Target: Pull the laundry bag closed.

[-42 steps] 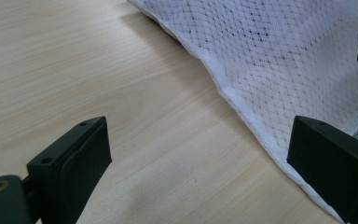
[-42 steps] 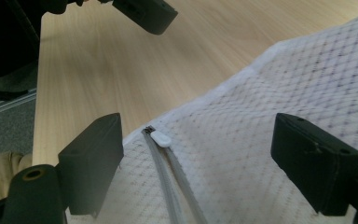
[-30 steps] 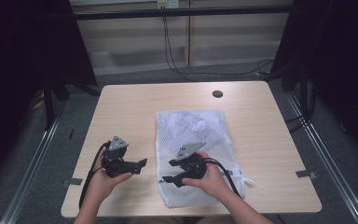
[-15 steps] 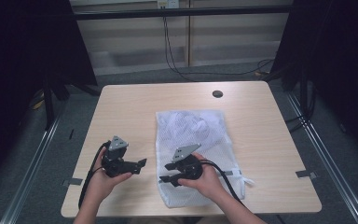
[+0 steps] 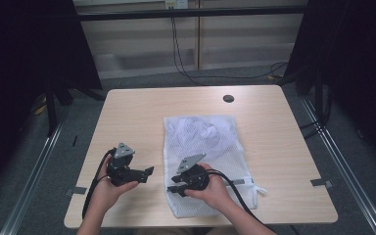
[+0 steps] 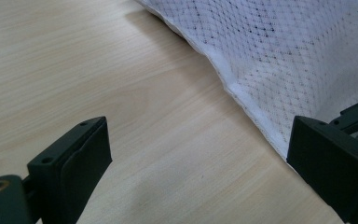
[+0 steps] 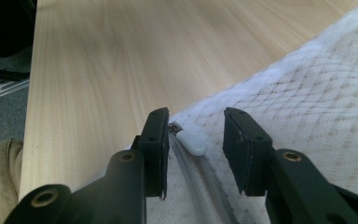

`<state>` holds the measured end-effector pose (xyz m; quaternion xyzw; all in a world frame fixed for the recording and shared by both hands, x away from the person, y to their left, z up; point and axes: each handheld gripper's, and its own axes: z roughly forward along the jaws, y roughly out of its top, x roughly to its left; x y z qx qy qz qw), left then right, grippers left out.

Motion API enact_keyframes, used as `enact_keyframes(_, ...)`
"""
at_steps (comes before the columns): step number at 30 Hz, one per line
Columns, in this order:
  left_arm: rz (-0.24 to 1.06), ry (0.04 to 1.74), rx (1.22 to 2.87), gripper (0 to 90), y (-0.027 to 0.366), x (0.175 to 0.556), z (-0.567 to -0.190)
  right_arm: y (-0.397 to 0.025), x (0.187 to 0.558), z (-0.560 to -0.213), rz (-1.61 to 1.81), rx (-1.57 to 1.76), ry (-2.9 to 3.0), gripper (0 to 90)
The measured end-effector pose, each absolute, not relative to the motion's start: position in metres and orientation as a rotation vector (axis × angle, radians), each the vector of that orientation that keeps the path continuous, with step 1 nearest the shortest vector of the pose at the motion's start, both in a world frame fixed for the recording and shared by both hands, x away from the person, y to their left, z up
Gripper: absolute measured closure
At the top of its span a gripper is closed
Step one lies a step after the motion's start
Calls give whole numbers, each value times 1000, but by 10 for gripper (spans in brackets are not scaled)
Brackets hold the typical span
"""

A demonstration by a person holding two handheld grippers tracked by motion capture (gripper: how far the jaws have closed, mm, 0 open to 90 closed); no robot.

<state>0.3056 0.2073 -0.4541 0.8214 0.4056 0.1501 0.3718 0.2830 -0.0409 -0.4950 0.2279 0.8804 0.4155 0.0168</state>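
Note:
A white mesh laundry bag [image 5: 203, 147] lies flat on the middle of the wooden table [image 5: 137, 117]. My right gripper [image 5: 175, 188] sits over the bag's near left corner. In the right gripper view it [image 7: 196, 126] is open, its jaws either side of the small white zipper pull [image 7: 192, 143] and not touching it, with the zipper running back toward me. My left gripper [image 5: 146, 172] rests on bare wood just left of the bag. In the left gripper view it [image 6: 200, 172] is wide open with nothing between its jaws, and the bag's hemmed edge [image 6: 242, 100] runs past on the right.
A black round grommet [image 5: 228, 98] sits near the table's far edge. A white cord [image 5: 254, 188] trails from the bag's near right side. Bare wood stretches left of and beyond the bag. Dark curtains and floor cables surround the table.
My right gripper has shifted a little to the left along the bag's near edge. The left gripper has stayed where it was.

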Motion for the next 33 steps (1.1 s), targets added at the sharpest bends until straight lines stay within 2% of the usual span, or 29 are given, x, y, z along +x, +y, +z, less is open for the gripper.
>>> enact_keyframes(19,387,1042,2113,58,207,307,-456,-33,281,-501,1268,678,2771,710)
enact_keyframes(29,383,1049,2111,58,208,308,-456,-28,281,-502,1276,634,2793,704)
enact_keyframes(33,380,1047,2118,58,208,307,-456,-27,282,-502,1267,635,2790,747)
